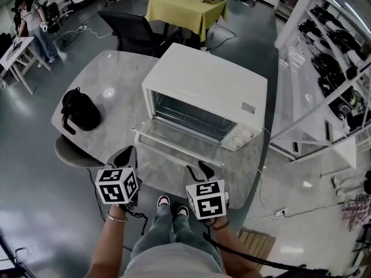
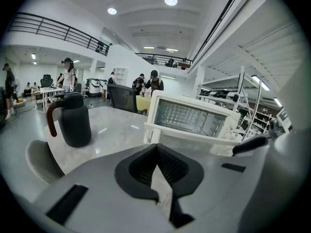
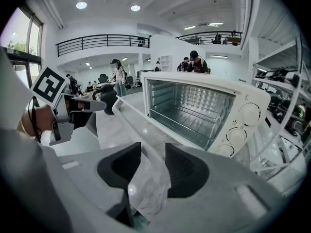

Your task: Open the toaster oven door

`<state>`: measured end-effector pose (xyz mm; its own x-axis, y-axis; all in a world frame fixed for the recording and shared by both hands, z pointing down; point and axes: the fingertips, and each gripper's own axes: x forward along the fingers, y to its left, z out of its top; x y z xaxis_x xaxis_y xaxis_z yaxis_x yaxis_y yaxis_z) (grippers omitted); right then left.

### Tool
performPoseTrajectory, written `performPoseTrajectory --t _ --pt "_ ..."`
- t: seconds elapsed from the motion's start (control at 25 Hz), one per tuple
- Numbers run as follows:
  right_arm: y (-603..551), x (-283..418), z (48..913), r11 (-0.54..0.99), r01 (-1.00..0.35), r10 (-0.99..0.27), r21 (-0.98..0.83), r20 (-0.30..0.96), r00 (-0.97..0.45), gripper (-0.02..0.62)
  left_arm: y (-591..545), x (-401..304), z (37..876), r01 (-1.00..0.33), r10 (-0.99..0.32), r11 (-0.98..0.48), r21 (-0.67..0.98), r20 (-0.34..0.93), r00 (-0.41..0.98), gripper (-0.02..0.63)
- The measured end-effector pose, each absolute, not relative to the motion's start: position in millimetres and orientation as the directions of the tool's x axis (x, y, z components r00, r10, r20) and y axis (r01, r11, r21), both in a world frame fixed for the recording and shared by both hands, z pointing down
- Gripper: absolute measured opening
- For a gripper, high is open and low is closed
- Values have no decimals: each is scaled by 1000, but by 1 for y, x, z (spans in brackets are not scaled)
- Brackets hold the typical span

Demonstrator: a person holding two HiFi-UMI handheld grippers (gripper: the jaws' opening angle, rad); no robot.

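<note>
While the toaster oven (image 1: pixel 214 80) stood on the marble table (image 1: pixel 104 74), its door (image 1: pixel 177 136) was seen folded down flat toward the person, leaving the cavity exposed. The right gripper (image 3: pixel 153 155) was held at the door's front edge, jaws apart, with the handle bar (image 3: pixel 122 120) running between them unclamped. The left gripper (image 2: pixel 156 148) was held near the door's left corner, jaws closed together on nothing. A black jug (image 1: pixel 80 110) was set well apart on the left.

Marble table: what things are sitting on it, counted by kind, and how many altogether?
Toaster oven: 1
Black jug: 1
Total: 2
</note>
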<state>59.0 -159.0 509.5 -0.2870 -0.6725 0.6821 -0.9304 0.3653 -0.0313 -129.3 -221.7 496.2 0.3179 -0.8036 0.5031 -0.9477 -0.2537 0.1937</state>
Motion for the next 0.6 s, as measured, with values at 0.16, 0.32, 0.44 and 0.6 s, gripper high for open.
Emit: performPoseTrajectory --t 0.16,0.32,0.44,0.6 --pt "-153 57 515 338 -941 -699 -33 660 -274 160 -216 -131 501 -950 -795 -252 183 520 311 5" --pt "-149 55 523 303 -952 -723 -45 640 -260 160 -212 -133 507 -953 -790 -247 174 533 302 5" --pt "-145 54 526 268 -961 -735 -65 631 -247 160 -209 -135 510 -955 -785 -244 169 544 297 5" --pt "-139 52 535 200 -973 -753 -117 616 -229 160 -204 -134 516 -956 -777 -240 166 558 292 5"
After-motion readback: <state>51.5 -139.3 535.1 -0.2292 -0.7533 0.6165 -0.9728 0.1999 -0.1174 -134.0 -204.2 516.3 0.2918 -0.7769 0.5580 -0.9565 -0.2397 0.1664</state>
